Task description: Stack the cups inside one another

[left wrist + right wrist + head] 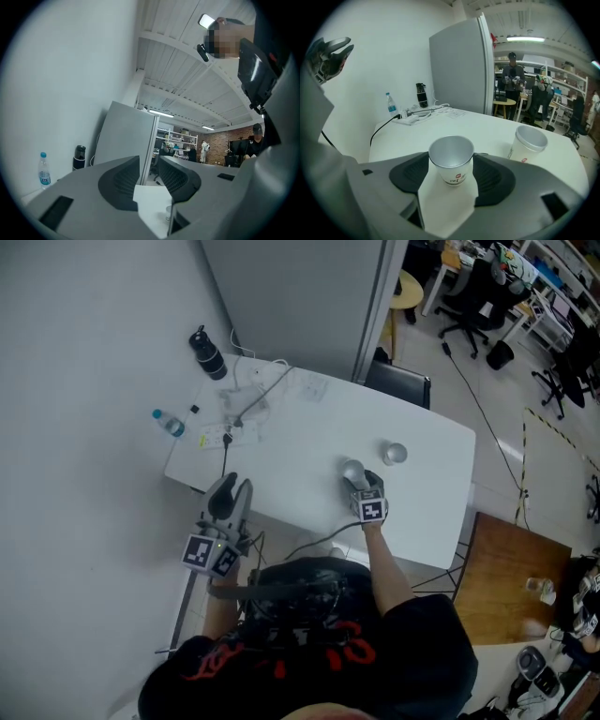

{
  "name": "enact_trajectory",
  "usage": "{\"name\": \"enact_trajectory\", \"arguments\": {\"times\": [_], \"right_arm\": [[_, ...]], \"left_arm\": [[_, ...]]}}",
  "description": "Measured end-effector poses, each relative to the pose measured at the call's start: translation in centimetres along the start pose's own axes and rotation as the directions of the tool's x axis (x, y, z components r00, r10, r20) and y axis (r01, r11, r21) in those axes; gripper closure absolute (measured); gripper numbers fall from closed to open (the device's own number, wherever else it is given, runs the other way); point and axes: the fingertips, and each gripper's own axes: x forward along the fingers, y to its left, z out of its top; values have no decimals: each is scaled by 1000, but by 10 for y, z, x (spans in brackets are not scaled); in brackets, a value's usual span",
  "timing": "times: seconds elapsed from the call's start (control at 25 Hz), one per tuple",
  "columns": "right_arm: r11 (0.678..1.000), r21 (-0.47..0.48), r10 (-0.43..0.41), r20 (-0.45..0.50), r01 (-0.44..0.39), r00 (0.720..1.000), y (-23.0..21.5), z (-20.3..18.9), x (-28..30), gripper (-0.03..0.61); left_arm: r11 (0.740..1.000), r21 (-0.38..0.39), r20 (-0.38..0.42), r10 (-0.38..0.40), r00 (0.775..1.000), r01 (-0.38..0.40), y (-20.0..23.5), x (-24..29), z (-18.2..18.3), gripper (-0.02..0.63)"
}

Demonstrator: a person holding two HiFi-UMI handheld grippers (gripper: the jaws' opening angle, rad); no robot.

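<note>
Two white paper cups with silver insides stand upright on the white table (281, 465). The nearer cup (352, 469) (451, 160) sits between the pads of my right gripper (355, 478) (451, 172), which touch its rim on both sides. The second cup (395, 454) (527, 143) stands apart, a little farther and to the right. My left gripper (229, 495) (149, 180) hovers at the table's near left edge, pointing level, its jaws apart with nothing between them.
At the table's far left lie a small water bottle (169, 423) (391, 105), a black flask (208, 354) (422, 95) and a power strip with cables (236, 418). A black chair (398, 381) stands at the far edge. A grey partition rises behind.
</note>
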Motion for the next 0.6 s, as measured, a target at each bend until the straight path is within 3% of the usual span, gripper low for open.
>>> {"name": "enact_trajectory", "arguments": {"times": [0.6], "right_arm": [[995, 82, -52, 34, 49, 998, 2, -46, -67, 278]], "left_arm": [[981, -29, -47, -191, 981, 189, -36, 24, -21, 480]]}}
